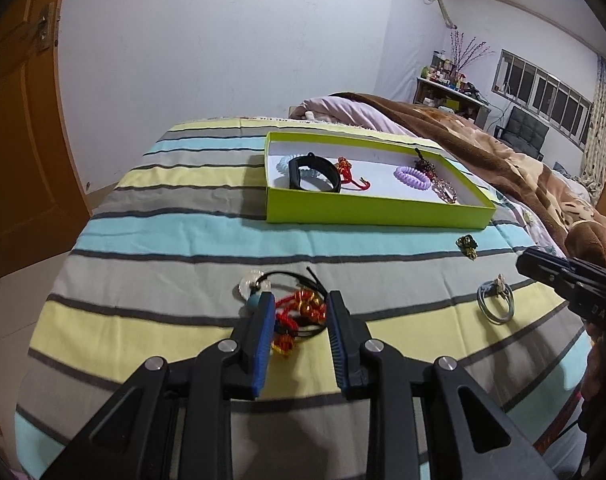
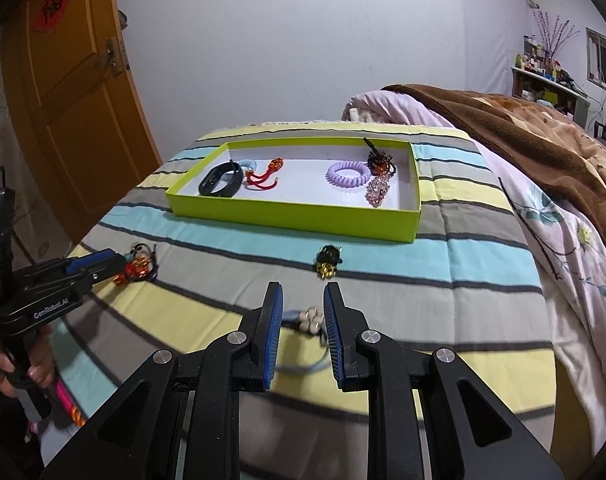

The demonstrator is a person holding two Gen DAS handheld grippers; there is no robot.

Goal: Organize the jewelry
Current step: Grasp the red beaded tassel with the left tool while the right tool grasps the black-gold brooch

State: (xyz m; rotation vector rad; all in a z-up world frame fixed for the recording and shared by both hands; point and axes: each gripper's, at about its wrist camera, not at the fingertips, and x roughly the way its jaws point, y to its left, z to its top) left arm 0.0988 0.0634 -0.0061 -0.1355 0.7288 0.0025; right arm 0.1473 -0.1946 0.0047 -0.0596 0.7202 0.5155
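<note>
Near the front edge of the striped bedspread (image 1: 151, 236), the left gripper (image 1: 299, 300) had its fingers spread around a red-and-gold knotted charm (image 1: 303, 312), pads not visibly touching it. A green tray (image 1: 367, 212) lay toward the far edge, holding a black band (image 1: 315, 174) and purple coil tie (image 1: 413, 178).

From the right wrist, the right gripper (image 2: 302, 292) stood spread around a blue hair tie with pale beads (image 2: 309, 318) near the front edge; a gold-and-black clip (image 2: 327, 262) lay between it and the tray (image 2: 295, 216).

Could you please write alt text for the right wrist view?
The right hand-held gripper, jaws open, straddles a light-blue hair tie with cream beads on a striped bedspread. Beyond lie a gold-and-black hair clip and a lime-green tray holding jewelry.
</note>
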